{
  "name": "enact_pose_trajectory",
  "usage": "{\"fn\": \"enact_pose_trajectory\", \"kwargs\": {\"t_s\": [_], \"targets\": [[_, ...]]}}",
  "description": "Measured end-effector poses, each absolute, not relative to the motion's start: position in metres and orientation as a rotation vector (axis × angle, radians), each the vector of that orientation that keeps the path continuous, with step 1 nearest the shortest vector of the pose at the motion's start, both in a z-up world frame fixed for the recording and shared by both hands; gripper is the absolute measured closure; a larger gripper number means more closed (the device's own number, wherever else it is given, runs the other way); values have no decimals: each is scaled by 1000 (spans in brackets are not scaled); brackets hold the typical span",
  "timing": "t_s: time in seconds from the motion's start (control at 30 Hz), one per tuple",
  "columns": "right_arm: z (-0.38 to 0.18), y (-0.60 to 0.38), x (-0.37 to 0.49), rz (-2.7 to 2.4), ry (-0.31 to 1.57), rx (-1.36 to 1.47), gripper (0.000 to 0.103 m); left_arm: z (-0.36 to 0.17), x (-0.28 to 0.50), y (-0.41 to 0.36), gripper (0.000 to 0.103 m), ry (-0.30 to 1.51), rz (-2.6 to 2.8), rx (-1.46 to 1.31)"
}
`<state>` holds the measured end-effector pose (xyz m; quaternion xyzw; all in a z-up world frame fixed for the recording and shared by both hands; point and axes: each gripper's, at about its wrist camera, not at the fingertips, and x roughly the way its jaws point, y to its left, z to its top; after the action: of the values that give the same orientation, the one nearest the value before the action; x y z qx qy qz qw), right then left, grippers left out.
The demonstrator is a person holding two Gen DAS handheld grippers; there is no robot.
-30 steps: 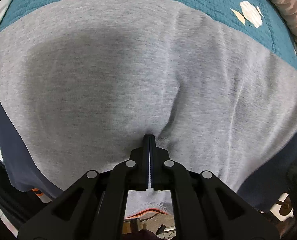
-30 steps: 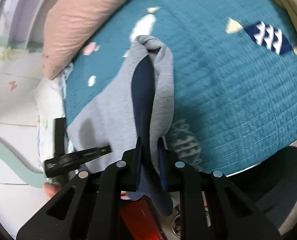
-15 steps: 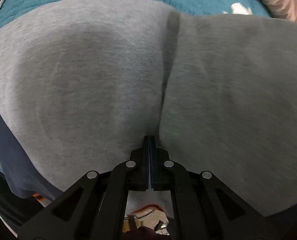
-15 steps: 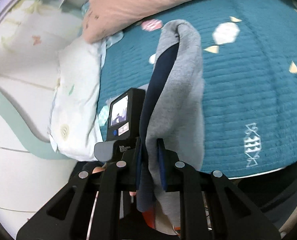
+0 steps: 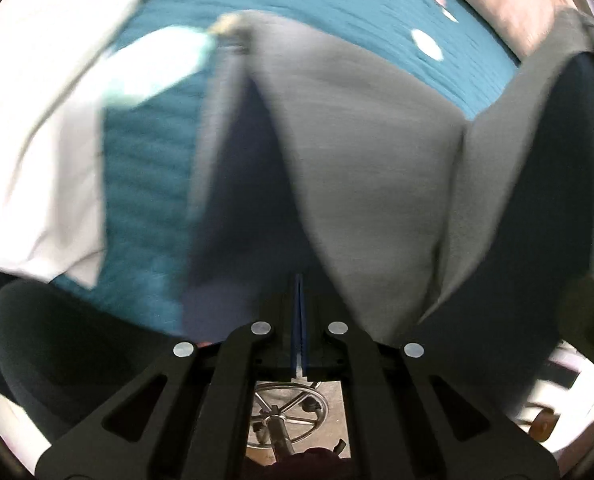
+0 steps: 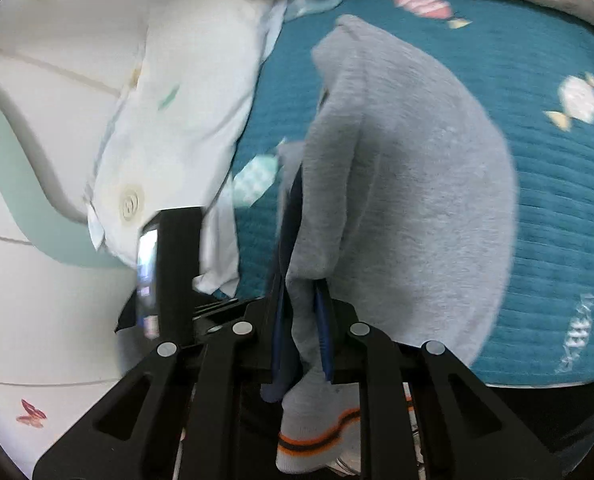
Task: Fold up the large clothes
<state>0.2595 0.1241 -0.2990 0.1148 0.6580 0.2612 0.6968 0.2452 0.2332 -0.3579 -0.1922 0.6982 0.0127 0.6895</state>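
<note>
While both claws pinch it, grey garment [image 6: 409,184] hangs lengthwise, cuff [image 6: 313,444] down.

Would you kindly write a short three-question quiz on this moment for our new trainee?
1. True or false: the right gripper is shut on the grey garment.
2. The bedspread is: A red, B teal, C black.
3. Fill in: the garment's cuff has an ______ stripe.

Key: 1 true; 2 B; 3 orange.
</note>
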Motion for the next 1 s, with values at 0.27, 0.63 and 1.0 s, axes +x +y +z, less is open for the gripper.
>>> {"fn": "enact_pose_trajectory", "kwargs": {"t_s": [0.27,0.63,1.0], "targets": [[-375,207,274,611,1626,225,98,-381,208,301,102,1580,184,-514],[-328,194,277,616,1453,159,95,-373,200,300,102,1549,143,-526],[-318,98,242,424,1432,126,95,-345,227,210,63,1531,-67,-363]]}}
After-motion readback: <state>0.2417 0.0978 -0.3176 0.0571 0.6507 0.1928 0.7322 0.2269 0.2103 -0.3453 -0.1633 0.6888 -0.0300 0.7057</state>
